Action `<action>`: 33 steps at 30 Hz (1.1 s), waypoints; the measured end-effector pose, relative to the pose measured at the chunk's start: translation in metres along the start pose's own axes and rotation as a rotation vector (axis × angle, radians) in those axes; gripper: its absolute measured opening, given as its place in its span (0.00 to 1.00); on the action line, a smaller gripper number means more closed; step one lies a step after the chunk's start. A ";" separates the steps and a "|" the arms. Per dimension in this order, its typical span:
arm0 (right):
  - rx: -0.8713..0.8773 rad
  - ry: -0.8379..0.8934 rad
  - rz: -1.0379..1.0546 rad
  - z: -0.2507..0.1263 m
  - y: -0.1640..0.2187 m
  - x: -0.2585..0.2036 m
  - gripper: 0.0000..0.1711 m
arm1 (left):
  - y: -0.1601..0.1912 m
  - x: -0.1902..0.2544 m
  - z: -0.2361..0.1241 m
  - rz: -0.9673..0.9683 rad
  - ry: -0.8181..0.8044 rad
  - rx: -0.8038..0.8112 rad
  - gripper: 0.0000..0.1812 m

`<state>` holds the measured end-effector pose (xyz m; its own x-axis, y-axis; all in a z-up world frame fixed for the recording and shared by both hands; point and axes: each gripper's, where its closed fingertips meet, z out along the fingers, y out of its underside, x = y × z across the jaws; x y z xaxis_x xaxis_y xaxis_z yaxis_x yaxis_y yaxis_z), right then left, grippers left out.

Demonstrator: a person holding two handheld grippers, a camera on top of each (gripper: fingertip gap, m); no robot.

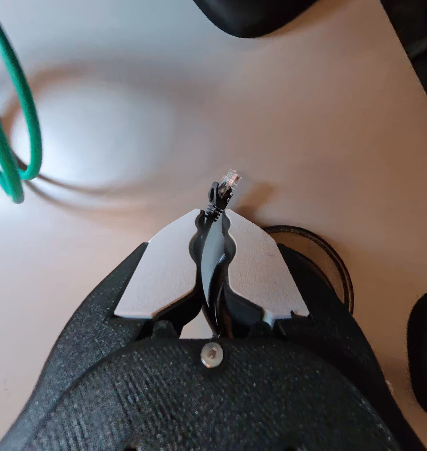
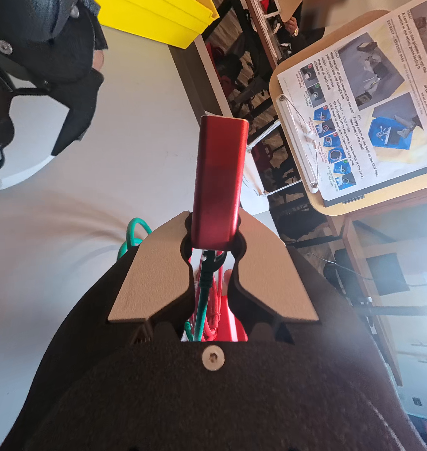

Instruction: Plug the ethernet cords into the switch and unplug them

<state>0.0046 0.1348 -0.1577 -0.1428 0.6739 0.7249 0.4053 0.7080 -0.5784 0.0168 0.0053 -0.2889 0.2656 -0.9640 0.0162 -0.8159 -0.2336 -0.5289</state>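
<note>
Left gripper [image 1: 212,210]: jaws clamped on the ribbed boot of one black ethernet cord [image 1: 216,207], whose clear connector [image 1: 230,181] stands free above the white bench [image 1: 134,73], plugged into nothing. The rest of that cord runs down between the jaws and is mostly hidden. Green cord [image 1: 29,136]: two loops visible at the left edge of the left wrist view, both cut off by the frame. Right gripper [image 2: 213,228]: jaws clamped on one red switch [image 2: 218,180], held on end; its port face points toward the camera and is hidden behind the jaws. One green cord with a black boot [image 2: 204,280] meets the switch's lower end; whether it is fully seated cannot be told. Red cord [image 2: 213,307] lies behind it, tangled, count unclear. The left gripper shows at upper left of the right wrist view, partly cut off. Also present: one yellow bin [image 2: 158,19], cropped, and one printed sheet on a wooden board [image 2: 366,109].
</note>
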 end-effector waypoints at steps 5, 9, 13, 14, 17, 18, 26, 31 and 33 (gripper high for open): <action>0.010 -0.023 -0.016 0.002 0.003 -0.008 0.17 | 0.017 -0.024 -0.014 -0.082 -0.180 0.010 0.07; 0.005 -0.050 -0.048 0.003 0.007 -0.021 0.17 | 0.031 -0.036 -0.027 -0.138 -0.283 0.029 0.07; -0.007 -0.076 -0.067 0.006 0.010 -0.032 0.17 | 0.034 -0.035 -0.028 -0.126 -0.262 0.057 0.14; -0.009 -0.080 -0.070 0.007 0.010 -0.034 0.17 | 0.033 -0.034 -0.027 -0.118 -0.239 0.063 0.15; -0.012 -0.091 -0.086 0.008 0.008 -0.039 0.17 | 0.036 -0.030 -0.020 -0.123 -0.130 0.031 0.19; -0.014 -0.093 -0.091 0.008 0.008 -0.040 0.17 | 0.036 -0.029 -0.019 -0.119 -0.097 0.034 0.18; -0.020 -0.093 -0.094 0.008 0.015 -0.048 0.16 | 0.050 -0.055 -0.020 -0.209 -0.180 -0.002 0.07; 0.012 -0.073 -0.168 0.011 0.020 -0.060 0.17 | 0.054 -0.052 -0.051 -0.394 -0.309 0.069 0.06; 0.009 -0.076 -0.230 0.017 0.022 -0.069 0.17 | 0.048 -0.043 -0.060 -0.422 -0.350 0.053 0.06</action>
<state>0.0082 0.1069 -0.2266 -0.2985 0.5086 0.8076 0.3464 0.8462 -0.4049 -0.0651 0.0278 -0.2640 0.7268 -0.6856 -0.0423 -0.5766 -0.5755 -0.5799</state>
